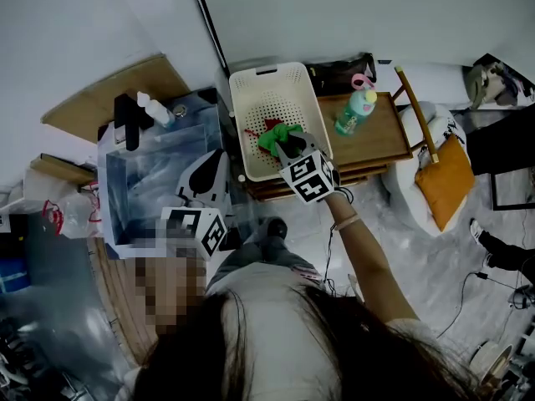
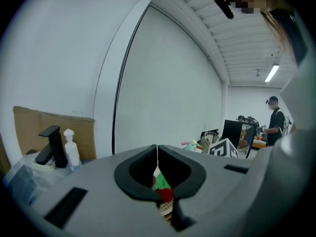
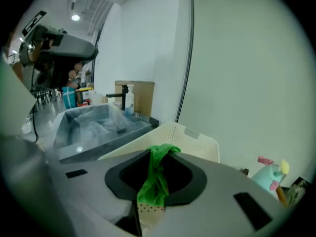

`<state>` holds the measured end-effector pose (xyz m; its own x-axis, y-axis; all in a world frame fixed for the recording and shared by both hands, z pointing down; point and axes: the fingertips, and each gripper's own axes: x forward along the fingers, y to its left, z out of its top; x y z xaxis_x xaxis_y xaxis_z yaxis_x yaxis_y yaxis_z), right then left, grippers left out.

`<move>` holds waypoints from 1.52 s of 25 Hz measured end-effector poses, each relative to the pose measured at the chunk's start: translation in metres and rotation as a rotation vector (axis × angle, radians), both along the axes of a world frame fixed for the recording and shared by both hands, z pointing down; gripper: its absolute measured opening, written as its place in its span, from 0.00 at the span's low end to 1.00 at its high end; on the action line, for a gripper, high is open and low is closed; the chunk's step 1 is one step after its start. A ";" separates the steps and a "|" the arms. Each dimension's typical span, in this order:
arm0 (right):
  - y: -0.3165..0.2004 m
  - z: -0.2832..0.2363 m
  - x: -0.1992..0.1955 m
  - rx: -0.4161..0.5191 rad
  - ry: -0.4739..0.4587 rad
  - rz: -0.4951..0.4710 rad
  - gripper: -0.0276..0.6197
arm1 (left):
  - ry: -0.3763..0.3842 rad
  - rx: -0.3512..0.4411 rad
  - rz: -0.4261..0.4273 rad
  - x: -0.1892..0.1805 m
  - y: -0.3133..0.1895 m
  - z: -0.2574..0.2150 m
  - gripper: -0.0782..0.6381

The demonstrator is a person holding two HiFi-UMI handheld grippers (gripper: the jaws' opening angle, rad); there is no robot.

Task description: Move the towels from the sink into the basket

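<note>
My right gripper (image 1: 290, 146) is shut on a green towel (image 1: 278, 136) and holds it over the cream perforated basket (image 1: 255, 86). In the right gripper view the green towel (image 3: 155, 177) hangs pinched between the jaws of that gripper (image 3: 160, 154), with the basket (image 3: 195, 137) just beyond. A red towel (image 1: 269, 125) lies inside the basket beside the green one. My left gripper (image 1: 206, 180) hovers at the right edge of the clear sink (image 1: 125, 190). In its own view the left gripper (image 2: 157, 154) has its tips together and holds nothing.
A black tap (image 1: 127, 122) and a white soap bottle (image 1: 155, 109) stand behind the sink. Right of the basket, a green spray bottle (image 1: 356, 109) stands on a wooden stand (image 1: 384, 140). An orange cushion (image 1: 447, 182) lies further right. A person (image 2: 274, 120) stands far off.
</note>
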<state>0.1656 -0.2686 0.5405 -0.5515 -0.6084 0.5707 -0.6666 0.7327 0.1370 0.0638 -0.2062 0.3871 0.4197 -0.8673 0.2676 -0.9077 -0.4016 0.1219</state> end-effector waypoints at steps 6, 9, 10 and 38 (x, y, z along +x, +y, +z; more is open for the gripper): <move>-0.018 0.034 0.004 -0.061 0.120 -0.013 0.19 | -0.010 -0.011 -0.010 -0.006 -0.003 0.003 0.12; -0.023 0.050 0.008 -0.102 0.161 0.013 0.21 | -0.012 -0.011 -0.006 -0.006 -0.004 0.004 0.12; -0.024 0.053 0.009 -0.106 0.166 0.022 0.22 | -0.009 -0.010 -0.007 -0.007 -0.004 0.003 0.12; 0.046 -0.066 -0.009 0.046 -0.151 0.234 0.13 | 0.011 0.080 0.035 -0.032 0.059 -0.025 0.12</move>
